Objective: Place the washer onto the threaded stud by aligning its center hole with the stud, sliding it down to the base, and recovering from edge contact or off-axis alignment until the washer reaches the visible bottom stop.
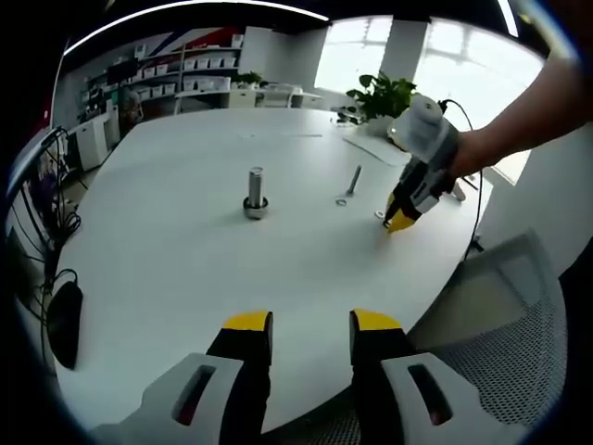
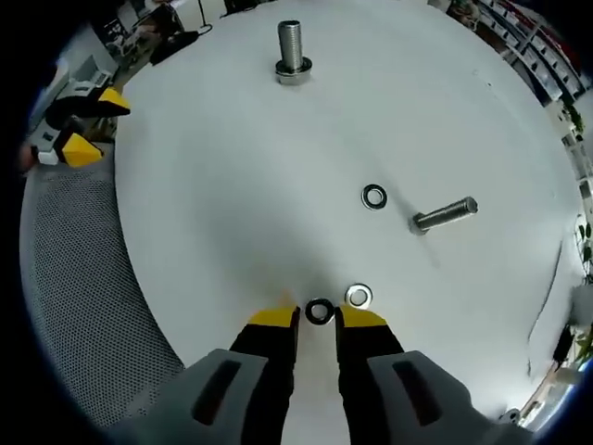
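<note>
Three washers are lying on the counter (image 2: 213, 185) and the right claw (image 2: 317, 321), jaws slightly apart, is closing in on the dark washer (image 2: 320, 311) at its tips, needing a grip before carrying it to the upright stud (image 2: 291, 51); the left claw (image 1: 309, 324) is hanging open.

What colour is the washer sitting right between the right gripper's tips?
Dark, near black, the washer at the right gripper; clearest in the right gripper view.
</note>
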A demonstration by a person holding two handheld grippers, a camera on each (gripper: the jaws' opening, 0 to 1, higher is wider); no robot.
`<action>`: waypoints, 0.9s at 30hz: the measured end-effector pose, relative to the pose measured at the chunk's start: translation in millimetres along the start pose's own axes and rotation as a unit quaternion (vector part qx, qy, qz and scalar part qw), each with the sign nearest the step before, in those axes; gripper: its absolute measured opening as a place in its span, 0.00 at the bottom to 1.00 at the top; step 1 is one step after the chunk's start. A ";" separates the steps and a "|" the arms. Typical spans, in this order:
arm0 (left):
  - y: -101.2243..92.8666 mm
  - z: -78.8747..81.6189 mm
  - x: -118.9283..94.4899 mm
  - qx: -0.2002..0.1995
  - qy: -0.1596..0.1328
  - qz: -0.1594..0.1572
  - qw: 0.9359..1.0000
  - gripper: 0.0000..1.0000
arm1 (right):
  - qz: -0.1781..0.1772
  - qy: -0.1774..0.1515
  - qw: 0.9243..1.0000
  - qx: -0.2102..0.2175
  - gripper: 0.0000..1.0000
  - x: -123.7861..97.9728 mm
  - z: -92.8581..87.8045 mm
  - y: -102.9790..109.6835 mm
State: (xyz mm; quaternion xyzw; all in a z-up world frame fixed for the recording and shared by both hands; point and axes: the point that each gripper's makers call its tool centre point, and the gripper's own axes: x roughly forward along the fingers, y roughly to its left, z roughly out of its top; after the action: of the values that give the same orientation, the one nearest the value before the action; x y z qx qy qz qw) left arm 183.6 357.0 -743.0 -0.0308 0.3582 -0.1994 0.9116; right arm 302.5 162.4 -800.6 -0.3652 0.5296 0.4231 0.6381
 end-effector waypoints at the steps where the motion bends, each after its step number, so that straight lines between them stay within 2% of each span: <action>1: -0.1 0.2 -0.1 -0.001 -0.001 0.000 1.000 0.31 | -0.001 0.000 1.000 -0.002 0.16 0.1 -0.1 0.0; 6: 1.0 0.6 -0.6 -0.005 -0.002 0.001 1.000 0.31 | -0.009 0.008 1.000 -0.019 0.15 1.4 1.2 0.7; 14: 1.8 -0.5 -0.4 -0.002 0.000 0.004 1.000 0.31 | -0.026 0.022 0.999 -0.002 0.15 0.4 1.6 1.1; 27: 1.8 1.2 -1.0 0.003 -0.004 0.005 1.000 0.30 | -0.040 -0.038 0.997 0.057 0.14 -1.7 -1.0 -0.8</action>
State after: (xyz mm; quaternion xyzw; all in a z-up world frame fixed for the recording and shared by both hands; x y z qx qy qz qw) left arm 184.4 358.9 -741.8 -0.0271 0.3543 -0.1954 0.9141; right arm 302.7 160.9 -799.1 -0.3329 0.5131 0.3804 0.6937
